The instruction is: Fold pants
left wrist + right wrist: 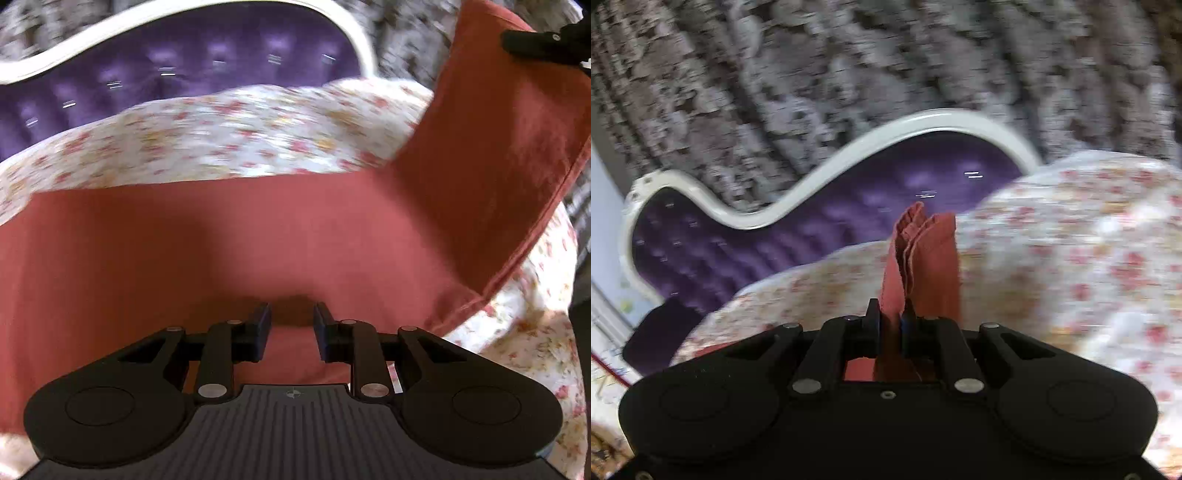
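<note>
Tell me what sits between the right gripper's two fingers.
In the right wrist view, the right gripper pinches a bunched edge of the red pants between its fingers; the cloth stands up past the tips, over the floral bedsheet.

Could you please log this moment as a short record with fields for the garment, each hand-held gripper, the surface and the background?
garment: red pants, one part spread flat, one end lifted at the right
left hand-held gripper: jaws apart with a fold of the pants between the pads; contact unclear
right hand-held gripper: shut on a bunched edge of the pants
surface: floral bedspread
background: purple tufted headboard with white frame; patterned wall
image quality: motion blur
</note>
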`<state>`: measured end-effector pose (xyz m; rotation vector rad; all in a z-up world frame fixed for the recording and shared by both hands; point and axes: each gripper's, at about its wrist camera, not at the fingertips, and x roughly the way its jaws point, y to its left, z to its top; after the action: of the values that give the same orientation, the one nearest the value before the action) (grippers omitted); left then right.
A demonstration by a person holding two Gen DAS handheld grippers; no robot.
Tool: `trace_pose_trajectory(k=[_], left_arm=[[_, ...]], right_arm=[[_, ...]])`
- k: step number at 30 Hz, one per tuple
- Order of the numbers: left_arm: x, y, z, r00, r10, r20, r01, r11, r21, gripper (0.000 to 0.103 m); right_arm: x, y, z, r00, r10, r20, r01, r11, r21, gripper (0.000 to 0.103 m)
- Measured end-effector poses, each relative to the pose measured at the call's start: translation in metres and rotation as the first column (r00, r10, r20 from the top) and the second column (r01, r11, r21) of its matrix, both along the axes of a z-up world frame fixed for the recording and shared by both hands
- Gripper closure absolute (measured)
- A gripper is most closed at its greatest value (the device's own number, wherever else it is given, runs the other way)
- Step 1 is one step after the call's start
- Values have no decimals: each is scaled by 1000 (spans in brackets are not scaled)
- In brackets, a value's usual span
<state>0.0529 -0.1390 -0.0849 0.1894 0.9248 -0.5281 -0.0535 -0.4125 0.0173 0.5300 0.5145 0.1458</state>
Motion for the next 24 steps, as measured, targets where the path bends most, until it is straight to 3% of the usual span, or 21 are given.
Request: trace_pose_trajectory(k=[6,13,17,19,24], left_arm=[[13,94,20,980,197,18,-197,980,-21,78],[25,176,22,934,358,10,-358,933,11,78],[27,193,24,914,405,5,-405,914,25,78],[25,202,26,907,422,7,-422,906,29,78],[22,208,26,897,442,-7,-442,897,4,78]], right_arm=[[55,96,-14,986,165,1,-165,985,48,83],[111,202,-75,947,297,-120,-299,954,-2,81],[123,232,-108,921,340,-189,-355,933,-52,71],[122,238,-116,911,365,-193,-378,925,-34,57],[115,233,-107,912,379,-155,-388,921,-32,52]])
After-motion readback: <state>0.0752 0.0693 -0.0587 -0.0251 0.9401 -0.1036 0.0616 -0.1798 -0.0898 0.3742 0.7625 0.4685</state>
